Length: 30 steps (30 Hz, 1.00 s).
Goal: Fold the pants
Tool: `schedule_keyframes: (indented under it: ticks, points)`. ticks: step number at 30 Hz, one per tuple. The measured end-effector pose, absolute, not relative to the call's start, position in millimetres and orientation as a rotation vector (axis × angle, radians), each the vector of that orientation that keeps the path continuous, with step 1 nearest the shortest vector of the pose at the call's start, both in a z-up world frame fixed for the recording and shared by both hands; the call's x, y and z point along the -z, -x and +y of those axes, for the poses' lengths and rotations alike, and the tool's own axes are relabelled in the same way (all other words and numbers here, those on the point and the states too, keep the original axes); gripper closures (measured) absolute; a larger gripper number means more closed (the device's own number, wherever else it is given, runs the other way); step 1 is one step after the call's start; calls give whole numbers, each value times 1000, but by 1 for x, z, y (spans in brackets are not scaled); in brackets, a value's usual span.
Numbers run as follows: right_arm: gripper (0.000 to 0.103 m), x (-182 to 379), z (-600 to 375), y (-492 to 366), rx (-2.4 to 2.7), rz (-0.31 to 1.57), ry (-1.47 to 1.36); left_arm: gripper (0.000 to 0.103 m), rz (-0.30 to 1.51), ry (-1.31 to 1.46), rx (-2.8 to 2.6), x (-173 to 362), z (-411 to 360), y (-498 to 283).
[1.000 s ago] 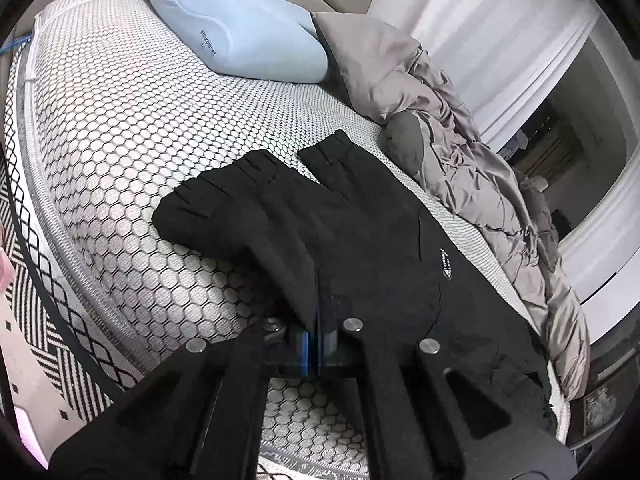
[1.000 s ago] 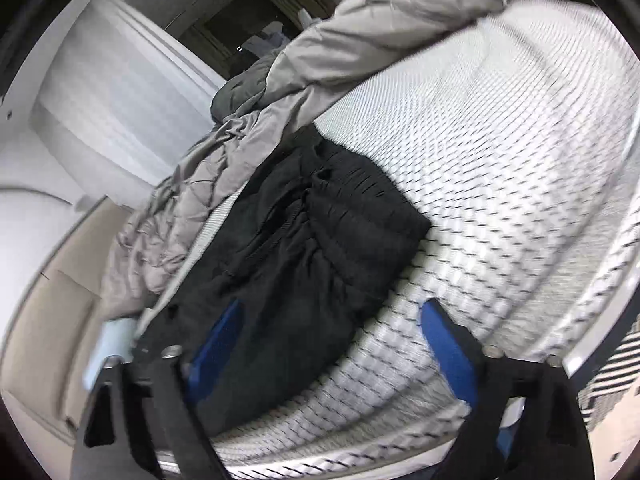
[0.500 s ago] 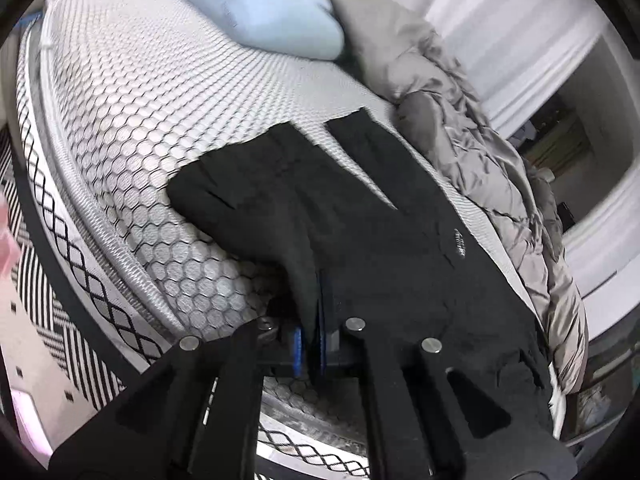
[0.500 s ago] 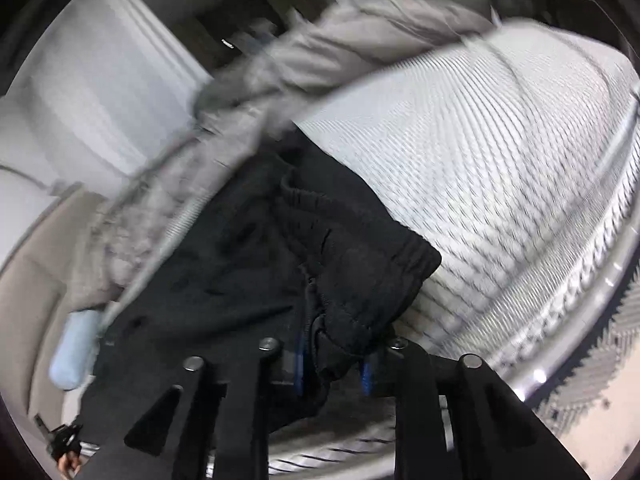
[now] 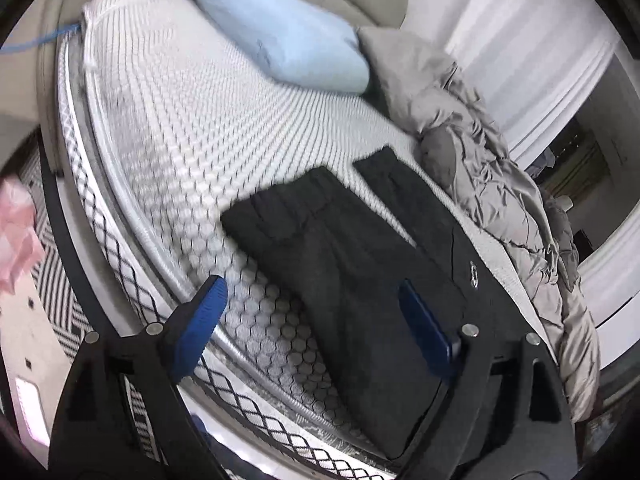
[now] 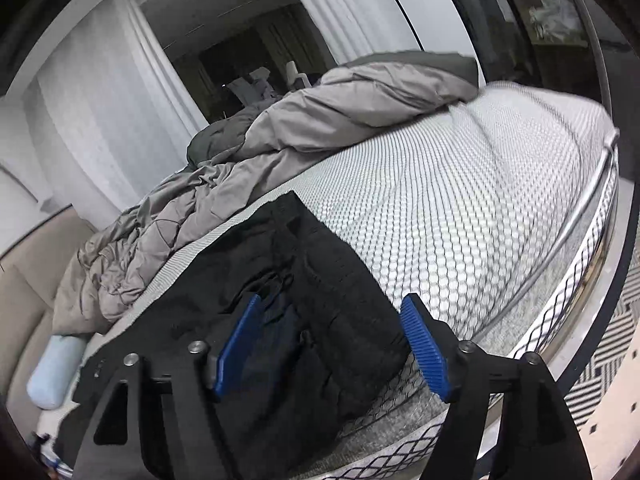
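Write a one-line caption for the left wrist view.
Open left gripper above black pants lying on the honeycomb-patterned mattress, beside a gray duvet.

A light blue pillow [image 5: 280,28] is seen at twelve o'clock on the honeycomb-patterned mattress [image 5: 168,120]. A crumpled grey duvet [image 5: 492,184] is heaped at three o'clock, before white curtains [image 5: 516,40].

The black pants [image 5: 360,280] lie flat on the bed's honeycomb-patterned mattress [image 5: 180,128], near its edge. Both legs stretch side by side toward the pillow end, cuffs slightly apart. A small white logo shows near one hip. The gathered, ribbed waistband [image 6: 340,280] sits rumpled at the near end.
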State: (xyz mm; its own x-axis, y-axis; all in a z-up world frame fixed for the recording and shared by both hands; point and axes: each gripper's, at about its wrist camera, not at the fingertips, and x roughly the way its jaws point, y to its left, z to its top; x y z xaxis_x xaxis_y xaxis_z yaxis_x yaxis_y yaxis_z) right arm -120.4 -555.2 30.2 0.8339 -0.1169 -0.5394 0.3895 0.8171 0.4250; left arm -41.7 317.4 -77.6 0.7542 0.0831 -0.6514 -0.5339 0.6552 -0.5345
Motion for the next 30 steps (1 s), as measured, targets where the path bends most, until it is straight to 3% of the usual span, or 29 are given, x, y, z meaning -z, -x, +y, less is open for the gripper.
schedule_keyframes:
  ticks: [4,6,9,13,22,27,29,30]
  points:
    - [29,-17,-585,147,275,522,-661,33,629,803,-342,85,321,43]
    - [29,-8,-595,155,258,546,-705,47,657,804,-363,90,323,42]
    - [29,4,-601,162,214,583,-749,57,663,824,-372,97,329,41]
    - [29,12,-605,167,140,582,-806,62,643,825,-385,94,328,40]
    - [31,14,-597,164,76,571,-815,62,511,673,-360,62,303,65]
    - [33,12,-574,144,25,612,-762,62,622,666,-297,72,296,42]
    - [42,22,-567,130,38,677,-771,71,680,746,-290,85,301,33]
    - [54,24,-565,125,38,688,-781,81,676,751,-293,86,301,31]
